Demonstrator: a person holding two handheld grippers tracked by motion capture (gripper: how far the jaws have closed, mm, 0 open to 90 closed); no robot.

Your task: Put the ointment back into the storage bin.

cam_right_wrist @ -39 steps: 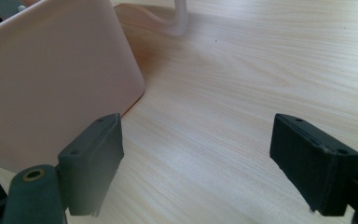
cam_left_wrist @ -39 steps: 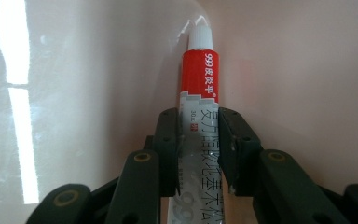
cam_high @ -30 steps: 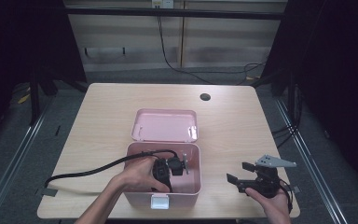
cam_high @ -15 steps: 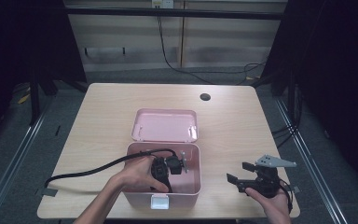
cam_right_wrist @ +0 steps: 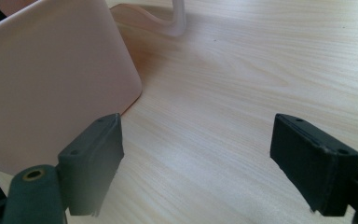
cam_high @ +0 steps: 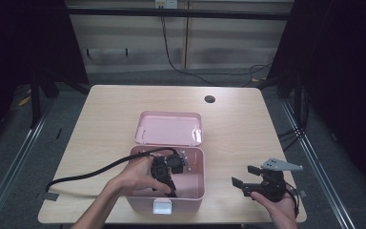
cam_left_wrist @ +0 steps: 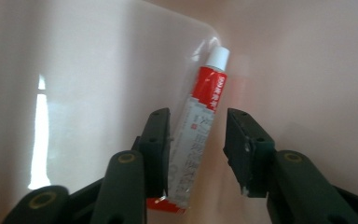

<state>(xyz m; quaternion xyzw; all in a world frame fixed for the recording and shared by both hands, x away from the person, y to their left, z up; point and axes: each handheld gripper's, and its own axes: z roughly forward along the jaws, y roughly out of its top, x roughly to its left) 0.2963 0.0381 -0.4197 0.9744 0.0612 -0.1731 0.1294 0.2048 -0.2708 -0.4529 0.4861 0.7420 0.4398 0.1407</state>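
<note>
Inside the pink box point(cam_high: 193, 188), a red-and-white tube point(cam_left_wrist: 200, 121) lies between the left tool's point(cam_left_wrist: 198, 144) just-opening jaws, unheld.

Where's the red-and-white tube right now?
In the left gripper view, the tube lies inside the pink box, between the left gripper jaws, which have just been opening.

This is looking like a lab or recording bay rather than a home: a bare wooden worktop point(cam_high: 124, 114) with a cable hole point(cam_high: 209, 99) at one o'clock is standing on grey flooring. Black curtains point(cam_high: 343, 71) are hanging at three and nine o'clock, metal rails point(cam_high: 21, 148) are running along both sides, and loose cables point(cam_high: 181, 67) are trailing against plain panelled cabinets point(cam_high: 138, 43) at twelve.
</note>
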